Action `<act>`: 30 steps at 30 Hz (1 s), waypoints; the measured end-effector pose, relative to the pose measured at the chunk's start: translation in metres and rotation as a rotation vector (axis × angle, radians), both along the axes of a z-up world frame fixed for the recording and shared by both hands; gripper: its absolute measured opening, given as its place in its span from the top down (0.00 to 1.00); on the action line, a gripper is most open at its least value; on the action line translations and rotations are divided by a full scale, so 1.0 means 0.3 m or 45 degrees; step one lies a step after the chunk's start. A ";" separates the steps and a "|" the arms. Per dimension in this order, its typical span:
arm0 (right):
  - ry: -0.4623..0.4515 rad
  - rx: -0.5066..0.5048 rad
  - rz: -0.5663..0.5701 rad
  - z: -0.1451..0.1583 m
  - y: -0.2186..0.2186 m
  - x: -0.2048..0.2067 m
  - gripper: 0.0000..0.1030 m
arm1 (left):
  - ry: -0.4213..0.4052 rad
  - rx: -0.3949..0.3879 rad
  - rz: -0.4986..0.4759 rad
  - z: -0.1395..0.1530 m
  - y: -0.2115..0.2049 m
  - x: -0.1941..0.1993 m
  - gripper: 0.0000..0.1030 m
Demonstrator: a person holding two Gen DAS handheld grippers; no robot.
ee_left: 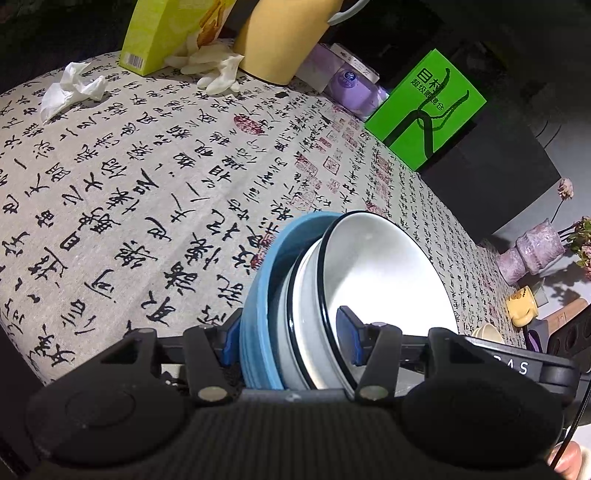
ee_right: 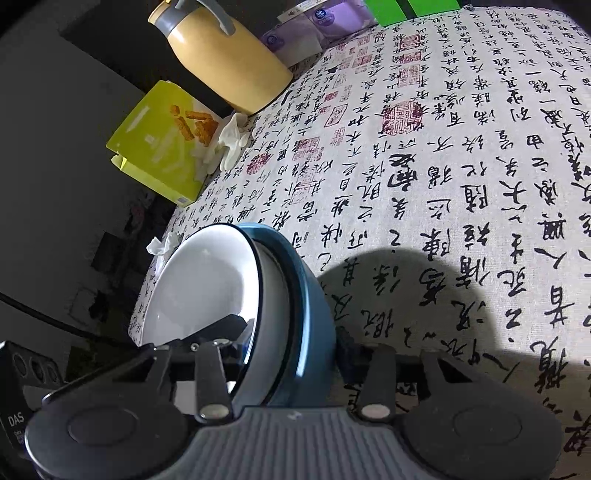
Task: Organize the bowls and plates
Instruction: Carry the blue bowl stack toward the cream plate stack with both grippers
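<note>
A nested stack of dishes is held from two sides. In the left wrist view it is a light blue plate (ee_left: 258, 295) under white bowls with black rims (ee_left: 380, 273). My left gripper (ee_left: 290, 341) is shut on the stack's near edge, one blue finger outside the blue plate and the other inside the top bowl. In the right wrist view the same white bowl (ee_right: 199, 280) sits in a dark blue dish (ee_right: 310, 302). My right gripper (ee_right: 291, 343) is shut on that rim, one finger inside the bowl and one outside the blue dish.
The table (ee_left: 129, 184) wears a calligraphy-print cloth. At its far side stand a yellow jug (ee_left: 280, 40), a lime snack box (ee_left: 166, 33), white gloves (ee_left: 218, 70), a crumpled tissue (ee_left: 70, 92), purple tissue packs (ee_left: 351, 81) and a green box (ee_left: 428, 107). A purple vase (ee_left: 532, 251) and a yellow mug (ee_left: 521, 306) stand to the right.
</note>
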State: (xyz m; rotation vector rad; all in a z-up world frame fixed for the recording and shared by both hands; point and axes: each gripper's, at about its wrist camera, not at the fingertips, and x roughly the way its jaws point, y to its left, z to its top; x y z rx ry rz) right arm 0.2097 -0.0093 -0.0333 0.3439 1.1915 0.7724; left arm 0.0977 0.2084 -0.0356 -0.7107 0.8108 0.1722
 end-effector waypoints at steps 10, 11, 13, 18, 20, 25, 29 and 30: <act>-0.016 0.020 -0.012 0.022 -0.036 0.001 0.59 | -0.013 0.020 -0.015 0.030 -0.042 0.010 0.49; -0.018 0.022 -0.014 0.024 -0.041 0.001 0.59 | -0.015 0.022 -0.017 0.033 -0.045 0.012 0.49; -0.021 0.026 -0.017 0.029 -0.050 0.000 0.59 | -0.018 0.025 -0.021 0.040 -0.054 0.014 0.49; -0.029 0.038 -0.025 0.038 -0.075 0.000 0.59 | -0.024 0.037 -0.030 0.057 -0.078 0.023 0.49; -0.033 0.044 -0.028 0.043 -0.091 -0.001 0.59 | -0.028 0.040 -0.033 0.064 -0.087 0.025 0.49; -0.043 0.056 -0.036 0.056 -0.123 -0.002 0.59 | -0.036 0.050 -0.041 0.080 -0.113 0.033 0.49; -0.052 0.065 -0.043 0.070 -0.150 -0.005 0.59 | -0.044 0.055 -0.043 0.090 -0.134 0.036 0.49; -0.055 0.066 -0.044 0.073 -0.156 -0.006 0.59 | -0.045 0.057 -0.045 0.093 -0.141 0.038 0.49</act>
